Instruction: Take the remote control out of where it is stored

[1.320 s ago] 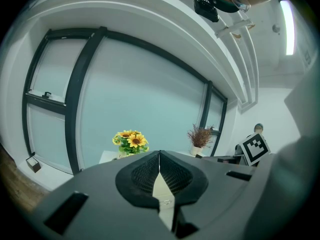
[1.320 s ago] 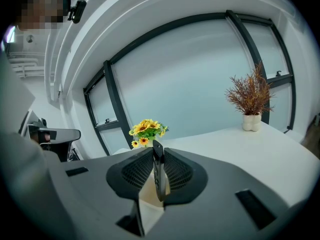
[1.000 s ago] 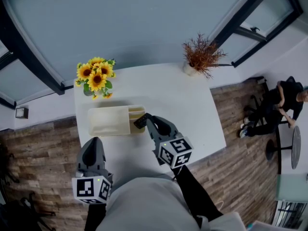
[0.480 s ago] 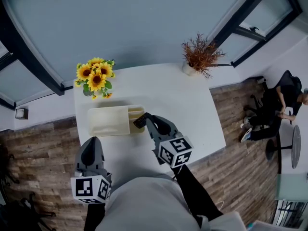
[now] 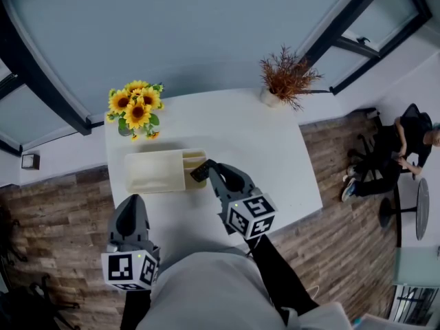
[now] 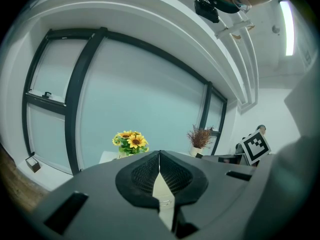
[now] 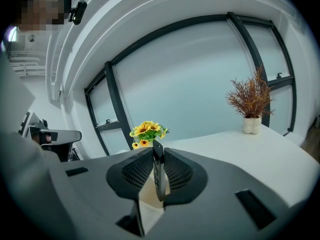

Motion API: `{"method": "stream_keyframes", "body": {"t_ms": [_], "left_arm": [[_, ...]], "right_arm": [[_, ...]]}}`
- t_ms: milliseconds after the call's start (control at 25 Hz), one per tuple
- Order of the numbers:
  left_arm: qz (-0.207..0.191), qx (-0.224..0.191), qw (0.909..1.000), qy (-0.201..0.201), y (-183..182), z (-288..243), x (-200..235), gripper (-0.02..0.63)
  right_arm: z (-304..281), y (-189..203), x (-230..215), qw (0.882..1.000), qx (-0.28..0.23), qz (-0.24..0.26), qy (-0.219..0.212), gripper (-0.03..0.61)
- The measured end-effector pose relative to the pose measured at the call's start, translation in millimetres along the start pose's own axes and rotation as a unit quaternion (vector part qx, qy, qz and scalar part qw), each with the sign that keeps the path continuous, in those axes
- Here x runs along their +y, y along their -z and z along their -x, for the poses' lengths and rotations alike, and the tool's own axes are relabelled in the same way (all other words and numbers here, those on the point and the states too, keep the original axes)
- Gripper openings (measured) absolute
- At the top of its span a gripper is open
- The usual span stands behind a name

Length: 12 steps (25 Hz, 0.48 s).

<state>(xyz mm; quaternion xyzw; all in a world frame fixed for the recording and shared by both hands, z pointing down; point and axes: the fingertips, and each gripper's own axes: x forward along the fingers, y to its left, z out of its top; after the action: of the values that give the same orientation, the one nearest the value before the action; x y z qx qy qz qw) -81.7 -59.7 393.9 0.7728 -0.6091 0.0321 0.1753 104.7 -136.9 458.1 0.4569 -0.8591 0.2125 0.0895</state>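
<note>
A black remote control (image 5: 199, 172) sticks up at the right end of a beige storage box (image 5: 155, 172) on the white table (image 5: 268, 150). My right gripper (image 5: 205, 174) is shut on it. In the right gripper view the remote (image 7: 158, 176) stands edge-on, and the pads of the right gripper (image 7: 158, 170) press on both its sides. My left gripper (image 5: 130, 212) hangs off the table's front left corner, away from the box. In the left gripper view the left gripper (image 6: 159, 160) is shut with nothing between its pads.
A vase of sunflowers (image 5: 137, 110) stands at the table's back left corner, just behind the box. A pot of dried reddish plant (image 5: 287, 78) is at the back right corner. A person (image 5: 405, 143) sits far off to the right on the wood floor.
Both grippers and the remote stay where they were. Only the seated person at the far right has shifted a little.
</note>
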Motion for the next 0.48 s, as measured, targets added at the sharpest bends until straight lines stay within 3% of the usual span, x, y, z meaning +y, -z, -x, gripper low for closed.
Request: {"method": "stream_keyframes", "body": {"t_ms": [480], "left_arm": [[0.003,-0.002,1.0,0.0,0.3,0.8,-0.7,0.009]], "right_arm": [[2.1,-3.4,1.7,1.0,-0.004,0.002,-0.001,0.068]]}}
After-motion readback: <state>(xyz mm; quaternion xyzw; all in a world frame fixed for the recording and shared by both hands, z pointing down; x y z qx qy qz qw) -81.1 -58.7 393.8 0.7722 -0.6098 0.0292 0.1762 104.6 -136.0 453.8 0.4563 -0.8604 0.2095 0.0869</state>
